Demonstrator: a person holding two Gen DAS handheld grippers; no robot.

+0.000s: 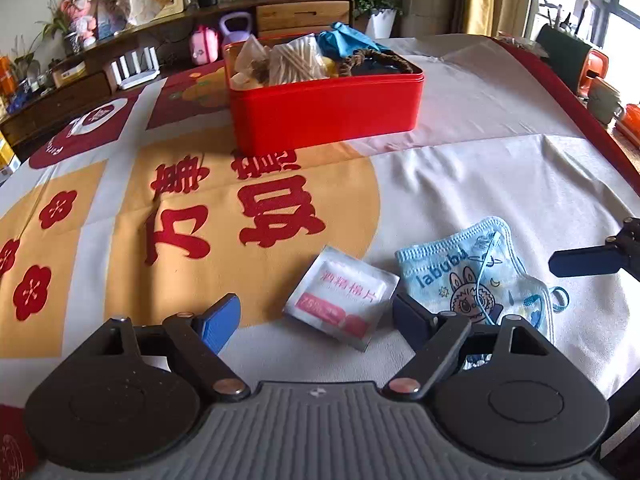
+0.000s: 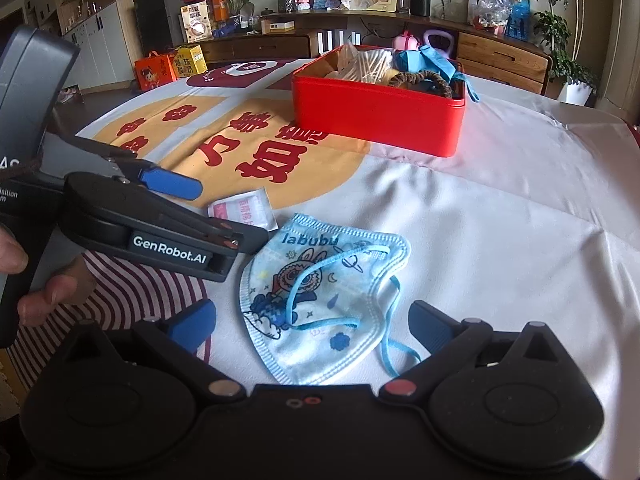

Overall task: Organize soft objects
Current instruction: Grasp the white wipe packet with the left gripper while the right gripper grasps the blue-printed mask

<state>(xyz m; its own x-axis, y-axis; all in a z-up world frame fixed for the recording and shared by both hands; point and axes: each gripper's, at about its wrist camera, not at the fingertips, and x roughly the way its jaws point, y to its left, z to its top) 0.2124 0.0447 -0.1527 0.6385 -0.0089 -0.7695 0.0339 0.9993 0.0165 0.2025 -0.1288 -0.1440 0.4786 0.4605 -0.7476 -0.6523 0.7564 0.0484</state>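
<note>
- Pale blue fabric printed with a cartoon rabbit figure and the word "labubu" makes up the face mask point(image 2: 320, 300), which lies flat on the surface point(image 2: 500, 240) with its blue ear loops curling over it and off its near edge.
- Just beside the mask, toward the orange print, lies a small white sachet point(image 1: 340, 300) with pink lettering, also flat on the cloth; the two are close, but whether they touch cannot be told.
- The right gripper point(image 2: 316, 322) hangs low over the mask with its jaws spread wide, one blue finger on each side of it, and has hold of nothing.
- The left gripper point(image 1: 316, 316) sits above the sachet, jaws likewise wide apart, the sachet lying between the fingers without either pad pressing on it.
- In the right wrist view the left gripper appears from the side, held by a hand point(image 2: 36, 276) at the left edge, above a red-and-white striped sleeve.
- Farther back on the cloth stands a red tin box point(image 1: 324, 112), open at the top and already filled with cotton swabs in a clear bag, a brown braided cord and a blue piece of fabric.
- The surface wears a white cloth with a large orange circle, red characters and red blossoms.
- Behind it runs a wooden sideboard point(image 2: 500, 56) crowded with boxes, plants and ornaments.
</note>
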